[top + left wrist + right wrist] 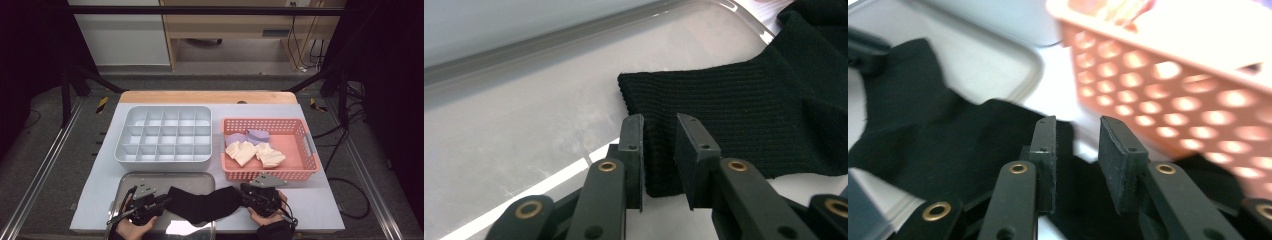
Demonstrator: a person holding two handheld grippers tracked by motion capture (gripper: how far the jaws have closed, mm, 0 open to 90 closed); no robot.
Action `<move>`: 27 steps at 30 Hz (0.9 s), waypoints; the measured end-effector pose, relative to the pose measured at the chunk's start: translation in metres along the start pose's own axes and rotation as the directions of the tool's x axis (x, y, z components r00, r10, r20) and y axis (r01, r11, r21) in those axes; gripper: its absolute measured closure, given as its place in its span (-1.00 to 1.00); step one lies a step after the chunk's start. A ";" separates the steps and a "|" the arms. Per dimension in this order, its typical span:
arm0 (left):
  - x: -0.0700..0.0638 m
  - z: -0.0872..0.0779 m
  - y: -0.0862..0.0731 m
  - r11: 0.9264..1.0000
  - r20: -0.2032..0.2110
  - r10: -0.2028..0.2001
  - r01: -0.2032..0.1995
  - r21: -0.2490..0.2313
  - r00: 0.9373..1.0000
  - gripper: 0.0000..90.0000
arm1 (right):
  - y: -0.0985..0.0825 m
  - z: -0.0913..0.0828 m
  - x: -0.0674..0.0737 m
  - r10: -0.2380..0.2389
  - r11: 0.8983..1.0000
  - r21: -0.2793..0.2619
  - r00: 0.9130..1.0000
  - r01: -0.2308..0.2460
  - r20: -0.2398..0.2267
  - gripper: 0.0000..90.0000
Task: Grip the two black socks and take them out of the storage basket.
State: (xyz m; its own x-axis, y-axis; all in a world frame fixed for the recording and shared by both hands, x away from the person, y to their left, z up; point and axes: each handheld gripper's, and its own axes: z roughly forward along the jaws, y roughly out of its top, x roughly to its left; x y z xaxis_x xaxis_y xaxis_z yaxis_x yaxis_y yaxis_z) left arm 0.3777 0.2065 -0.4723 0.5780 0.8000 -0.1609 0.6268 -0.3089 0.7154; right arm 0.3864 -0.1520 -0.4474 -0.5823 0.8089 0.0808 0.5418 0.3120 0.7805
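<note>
A black sock (202,202) lies stretched across the right part of a metal tray (150,180) and onto the table. My left gripper (167,200) is at its left end. In the left gripper view the jaws (659,122) stand apart with the ribbed cuff of the sock (749,115) lying flat between them, and the pads do not press on it. My right gripper (239,192) is at the sock's right end. In the right gripper view its jaws (1075,122) are open over the sock (948,145), with a gap showing between the pads.
A pink basket (300,172) at the right holds cream socks (245,152) and purple ones (257,135); it stands close beside my right gripper, the basket wall (1173,100) just ahead. A grey divided box (165,159) stands behind the tray (524,115).
</note>
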 end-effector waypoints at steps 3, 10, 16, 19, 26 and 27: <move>0.001 0.001 0.000 1.000 -0.001 -0.005 0.005 0.004 1.000 0.62 | -0.001 -0.006 -0.009 0.012 1.000 -0.004 1.000 -0.012 0.022 0.54; 0.000 0.002 -0.001 1.000 -0.006 0.002 -0.002 0.002 1.000 0.61 | -0.004 -0.006 -0.012 0.001 1.000 0.016 1.000 -0.001 -0.020 0.49; 0.000 0.002 -0.001 1.000 -0.004 0.001 -0.001 0.002 1.000 0.61 | -0.010 0.008 -0.007 -0.012 0.995 0.099 1.000 0.014 -0.024 0.67; 0.000 0.002 -0.001 1.000 -0.003 0.000 0.000 0.002 1.000 0.61 | -0.010 0.006 -0.010 -0.004 0.993 0.116 1.000 0.007 -0.028 0.91; 0.001 0.002 -0.001 1.000 0.000 -0.001 0.001 0.002 1.000 0.61 | -0.012 -0.023 -0.028 0.019 0.997 0.076 0.999 -0.022 0.035 0.94; 0.001 0.002 -0.001 1.000 0.000 -0.002 0.002 0.002 1.000 0.61 | -0.015 -0.027 -0.031 0.027 0.997 0.071 0.998 -0.030 0.049 0.94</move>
State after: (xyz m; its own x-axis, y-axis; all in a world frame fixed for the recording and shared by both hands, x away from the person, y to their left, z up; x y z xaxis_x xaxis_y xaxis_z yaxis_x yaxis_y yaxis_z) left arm 0.3783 0.2067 -0.4742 0.5763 0.8009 -0.1625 0.6291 -0.3079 0.7138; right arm 0.3799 -0.1953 -0.4444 -0.5375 0.8402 0.0716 0.6011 0.3222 0.7314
